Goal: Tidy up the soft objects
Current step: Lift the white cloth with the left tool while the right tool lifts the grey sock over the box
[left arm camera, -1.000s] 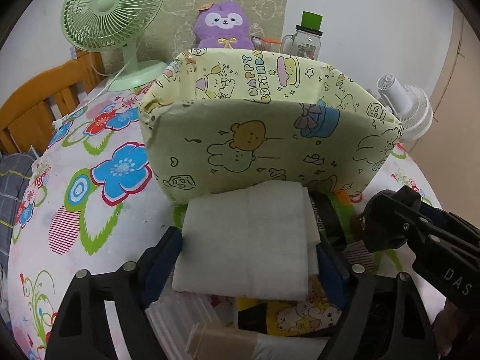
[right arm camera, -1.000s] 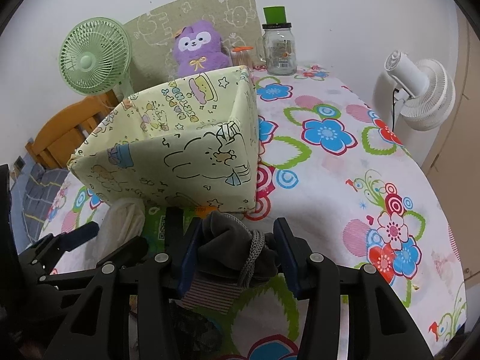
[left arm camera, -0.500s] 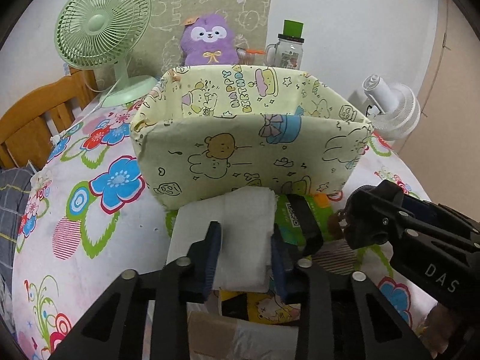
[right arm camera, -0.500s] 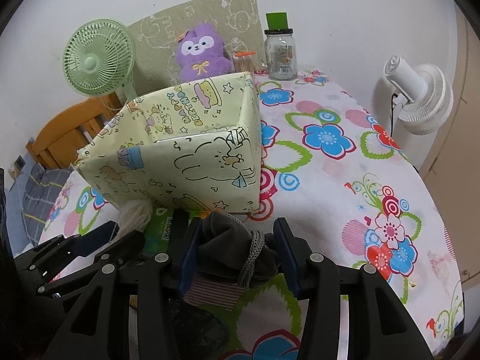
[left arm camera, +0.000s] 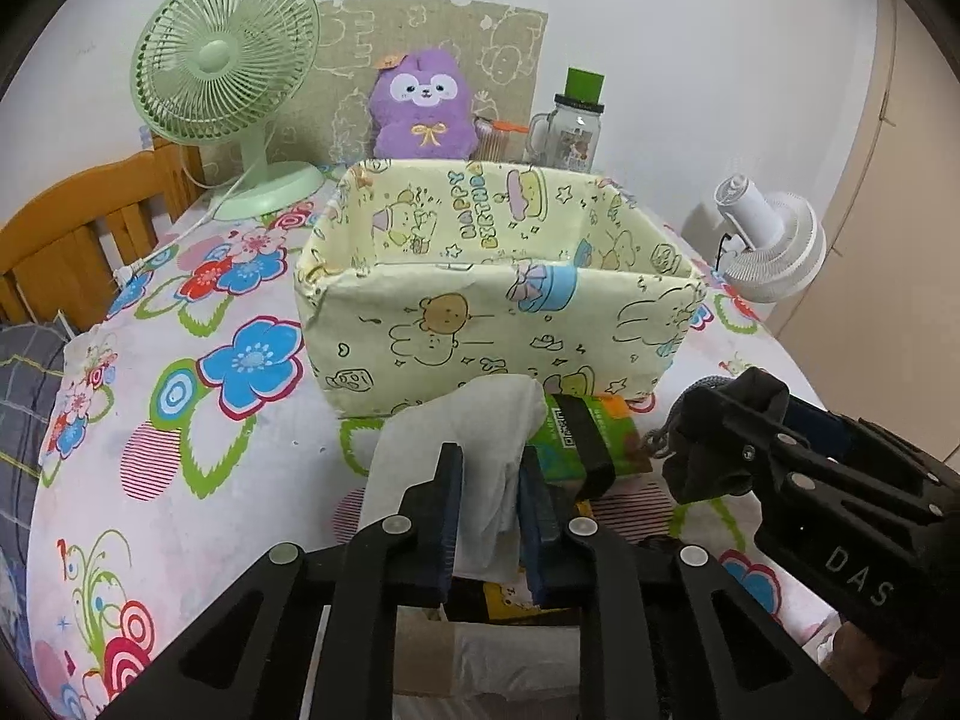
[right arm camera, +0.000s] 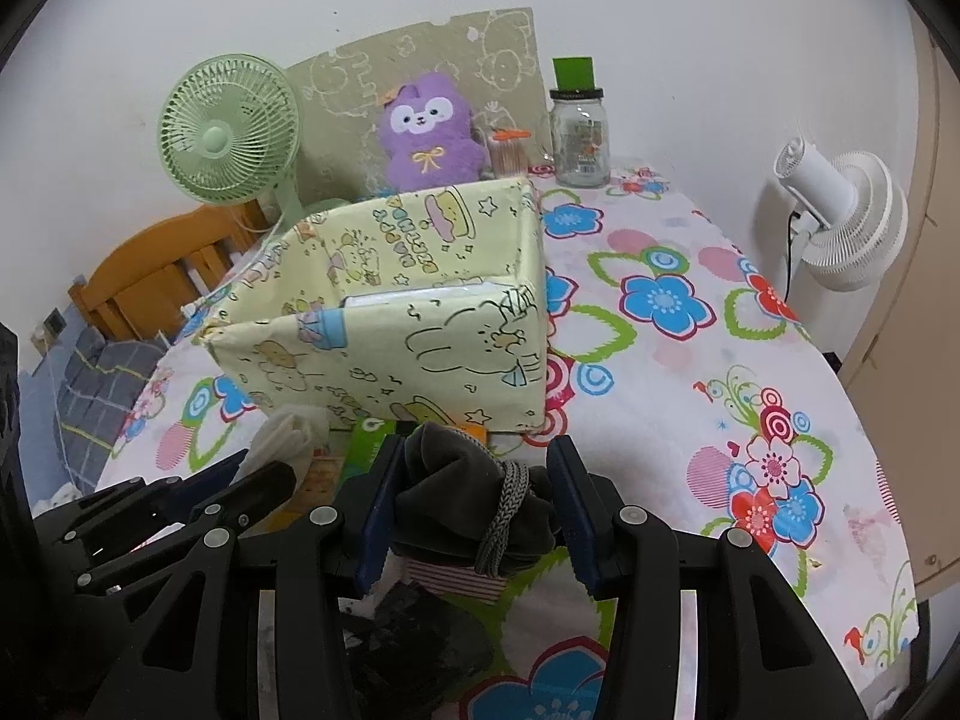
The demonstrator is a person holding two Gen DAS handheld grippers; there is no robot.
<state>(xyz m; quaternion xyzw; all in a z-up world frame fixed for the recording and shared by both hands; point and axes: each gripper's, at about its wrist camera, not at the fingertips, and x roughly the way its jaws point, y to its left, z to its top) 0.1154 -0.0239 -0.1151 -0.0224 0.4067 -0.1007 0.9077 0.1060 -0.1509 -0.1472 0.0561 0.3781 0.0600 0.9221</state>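
Two hand-held grippers, each carrying a soft item in front of the cartoon-printed yellow storage box (left arm camera: pixel 498 306) on the floral-covered bench (left arm camera: pixel 180 420). The left gripper (left arm camera: pixel 489 510) has just been closing its jaws, which now pinch a folded white cloth (left arm camera: pixel 474 444) at its middle; the fabric bunches between the pads and its free end stands up toward the box wall. The right gripper (right arm camera: pixel 474 516) is clamped on a dark grey knitted bundle (right arm camera: pixel 474 504) tied with a braided cord (right arm camera: pixel 504 516), held just short of the box's near corner. Both items appear light, limp and compressible: they probably deform rather than slip, but loose ends will droop and may catch on the box rim. A hold at the centre of the mass, as shown, seems best; for the bundle, gripping across the cord should keep it from unrolling. A green packet (left arm camera: pixel 588 438) and other small items lie on the bench beneath the grippers. The box interior (left arm camera: pixel 510 228) is open upward, with a pale flat item visible inside from the right wrist view. Behind stand a green desk fan (left arm camera: pixel 228 84), a purple plush toy (left arm camera: pixel 423 108), a glass jar (left arm camera: pixel 576 126) and a white fan (left arm camera: pixel 774 240).
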